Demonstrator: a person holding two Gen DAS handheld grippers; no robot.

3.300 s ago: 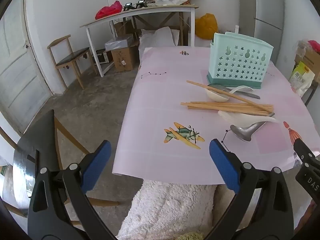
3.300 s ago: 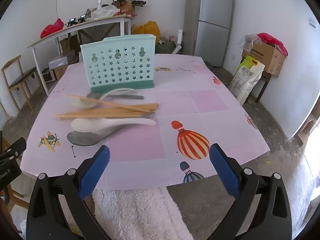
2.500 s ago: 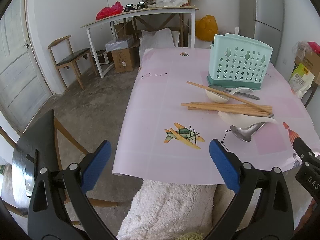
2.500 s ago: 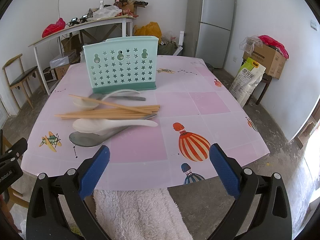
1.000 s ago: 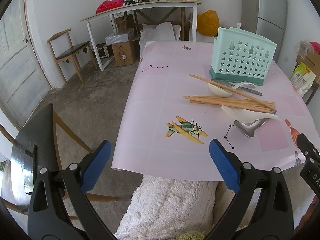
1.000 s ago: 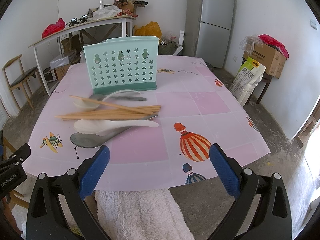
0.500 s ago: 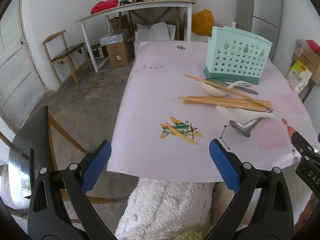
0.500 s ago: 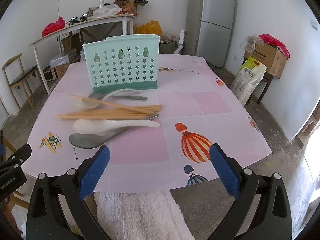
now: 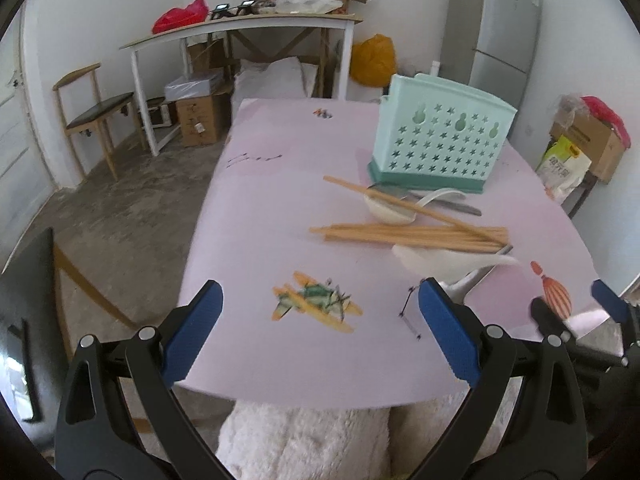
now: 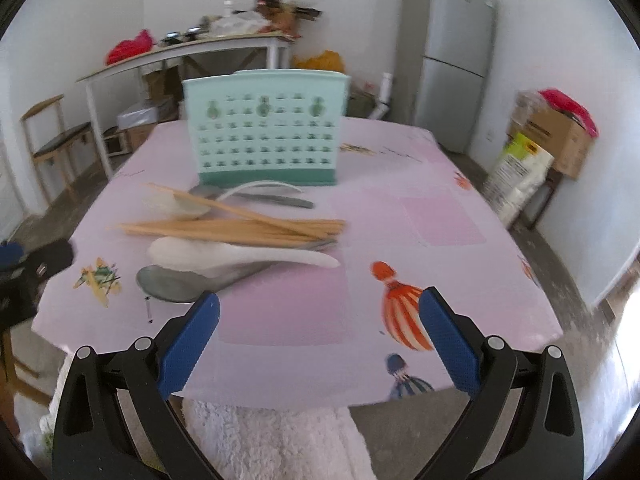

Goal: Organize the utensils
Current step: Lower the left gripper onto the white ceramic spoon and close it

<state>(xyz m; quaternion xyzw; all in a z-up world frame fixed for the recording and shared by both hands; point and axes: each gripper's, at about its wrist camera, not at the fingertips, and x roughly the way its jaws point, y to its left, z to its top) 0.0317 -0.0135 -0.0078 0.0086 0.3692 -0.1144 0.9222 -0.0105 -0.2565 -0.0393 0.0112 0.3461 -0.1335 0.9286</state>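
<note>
A mint green utensil holder [image 9: 440,146] [image 10: 264,128] with star holes stands upright on the pink table [image 9: 272,208] [image 10: 400,240]. In front of it lies a pile: wooden chopsticks [image 9: 412,234] [image 10: 240,224], a white ceramic spoon [image 9: 448,262] [image 10: 236,256], a second white spoon [image 9: 390,212] [image 10: 176,204] and a metal spoon [image 10: 180,284]. My left gripper [image 9: 318,324] is open over the table's near edge, left of the pile. My right gripper [image 10: 318,332] is open over the near edge, just short of the metal spoon. Both hold nothing.
A fluffy white cushion [image 9: 304,440] [image 10: 272,440] sits below the table edge. A wooden chair [image 9: 92,112] and a cluttered white bench [image 9: 240,28] stand at the back left, a fridge [image 10: 452,52] at the back right, boxes and a bag [image 10: 520,176] along the right wall.
Both grippers have moved forward over the table's near edge, toward the pile. The right view is blurred from motion. The jaws stay open and the utensils have not moved.
</note>
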